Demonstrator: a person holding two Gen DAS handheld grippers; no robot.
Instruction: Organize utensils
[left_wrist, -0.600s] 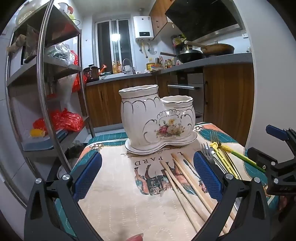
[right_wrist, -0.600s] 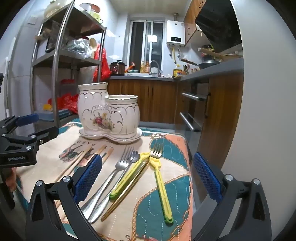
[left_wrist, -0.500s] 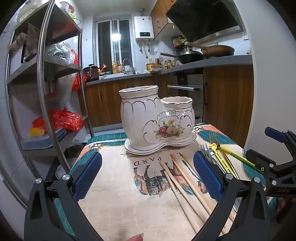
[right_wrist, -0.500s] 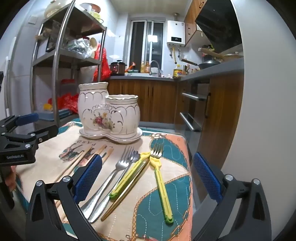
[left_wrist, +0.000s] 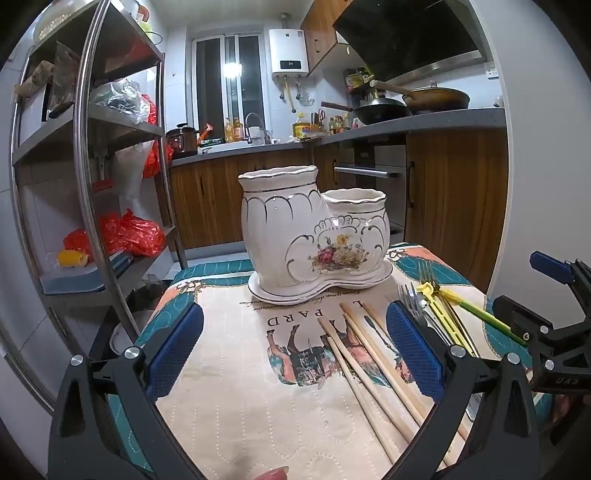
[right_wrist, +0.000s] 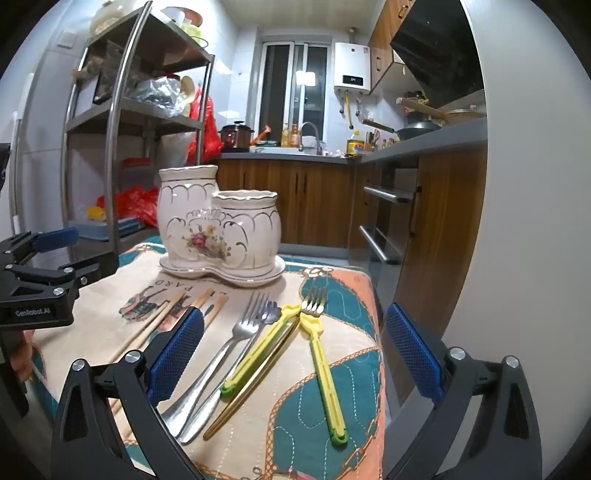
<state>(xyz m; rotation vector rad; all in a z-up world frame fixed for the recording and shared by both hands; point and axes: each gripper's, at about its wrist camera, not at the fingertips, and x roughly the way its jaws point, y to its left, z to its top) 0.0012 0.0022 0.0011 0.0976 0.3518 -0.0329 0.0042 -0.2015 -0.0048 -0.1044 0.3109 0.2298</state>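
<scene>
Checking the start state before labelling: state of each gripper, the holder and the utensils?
left gripper: open, nothing between the jaws
right gripper: open, nothing between the jaws
ceramic holder: upright on its saucer, no utensil sticking out of either cup
chopsticks: lying loose on the cloth
steel forks: lying flat, side by side
yellow-handled forks: lying flat, tines toward the holder

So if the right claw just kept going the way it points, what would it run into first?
Probably the cutlery lying on the cloth: the right claw, open and tilted slightly down, aims over the silver fork and yellow-handled forks. The ceramic holder stands further on; depth is unclear.
</scene>
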